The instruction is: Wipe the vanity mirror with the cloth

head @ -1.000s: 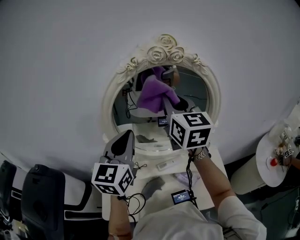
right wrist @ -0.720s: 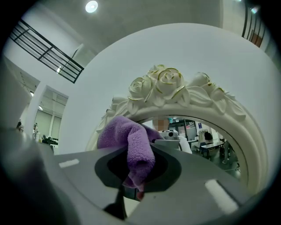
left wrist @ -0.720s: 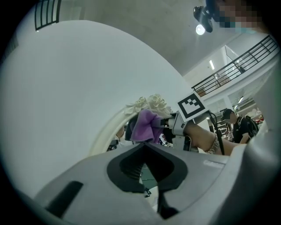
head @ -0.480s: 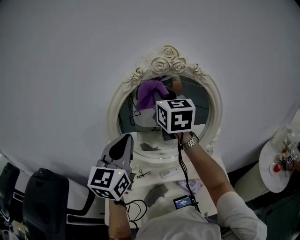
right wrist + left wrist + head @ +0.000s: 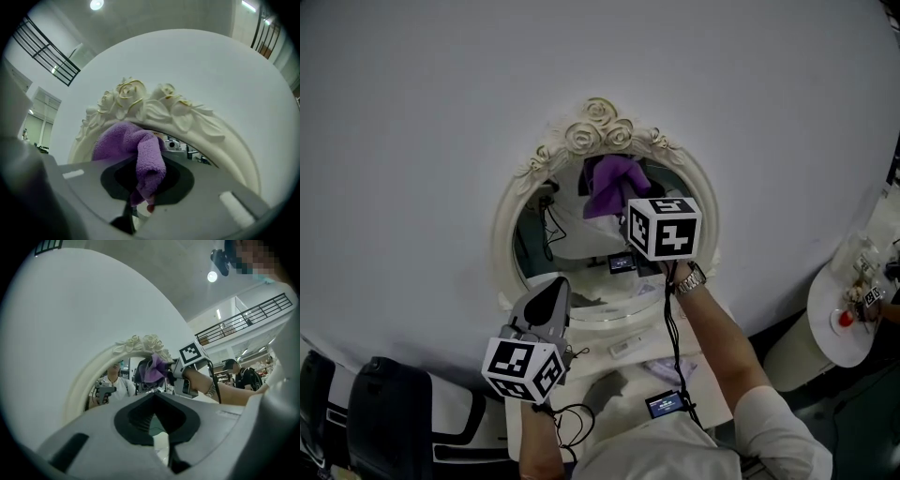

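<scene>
Right gripper jaws pinch the soft, light purple terry cloth mid-fold; cream-framed oval mirror judged fragile; left gripper jaws closed, empty.

A plain white wall fills the upper half of the head view, from nine o'clock round to three. At six o'clock is a small white tabletop, with a slim white object lying on it and, nearer the lower edge, a small lit screen. Black chairs stand at eight o'clock. At four o'clock, well apart from the tabletop, a round white side table carries small items, one with a red top. In the left gripper view, a ceiling lamp shines at one o'clock, a dark railing runs at two o'clock, and a person in dark clothes stands at three o'clock.
</scene>
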Demonstrator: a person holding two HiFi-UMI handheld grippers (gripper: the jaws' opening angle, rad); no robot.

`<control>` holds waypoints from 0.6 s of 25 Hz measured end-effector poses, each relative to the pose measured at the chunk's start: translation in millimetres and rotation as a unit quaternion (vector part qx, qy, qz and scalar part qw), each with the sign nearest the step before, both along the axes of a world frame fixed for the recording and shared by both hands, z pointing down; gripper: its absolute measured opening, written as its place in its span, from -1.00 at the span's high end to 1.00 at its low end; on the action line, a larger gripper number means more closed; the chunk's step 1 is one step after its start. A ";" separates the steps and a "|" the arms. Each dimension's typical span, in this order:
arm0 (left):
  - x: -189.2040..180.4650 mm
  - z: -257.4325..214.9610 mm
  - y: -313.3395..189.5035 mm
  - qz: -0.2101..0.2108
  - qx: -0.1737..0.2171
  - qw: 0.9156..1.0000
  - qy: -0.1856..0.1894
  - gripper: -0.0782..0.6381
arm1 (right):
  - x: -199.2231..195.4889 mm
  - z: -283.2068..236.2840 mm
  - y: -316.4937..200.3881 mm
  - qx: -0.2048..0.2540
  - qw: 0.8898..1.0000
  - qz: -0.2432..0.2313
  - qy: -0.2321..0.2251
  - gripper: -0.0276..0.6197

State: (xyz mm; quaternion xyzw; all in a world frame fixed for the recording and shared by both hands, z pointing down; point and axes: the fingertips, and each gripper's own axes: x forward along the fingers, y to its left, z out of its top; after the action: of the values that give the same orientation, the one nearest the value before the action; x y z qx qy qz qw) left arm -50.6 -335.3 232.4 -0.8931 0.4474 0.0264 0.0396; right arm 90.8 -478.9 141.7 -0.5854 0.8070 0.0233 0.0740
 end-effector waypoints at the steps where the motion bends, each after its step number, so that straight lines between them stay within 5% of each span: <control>1: 3.4 0.6 -0.6 0.003 -0.001 1.000 0.001 0.77 | 11.6 2.2 -0.5 -0.001 1.000 0.011 -0.001 0.72; 8: 20.9 4.5 -3.6 0.016 -0.009 1.000 0.017 0.77 | 65.4 19.2 -3.9 -0.023 0.998 0.058 0.007 0.71; 15: 4.7 6.9 1.3 -0.001 -0.012 1.000 0.019 0.77 | 57.7 26.5 7.9 -0.019 0.998 0.066 0.000 0.73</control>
State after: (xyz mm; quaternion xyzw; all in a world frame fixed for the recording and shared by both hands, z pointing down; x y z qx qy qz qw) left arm -45.9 -333.9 239.3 -0.8923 0.4494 0.0379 0.0209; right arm 148.5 -471.0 168.2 -0.6388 0.7668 0.0127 0.0609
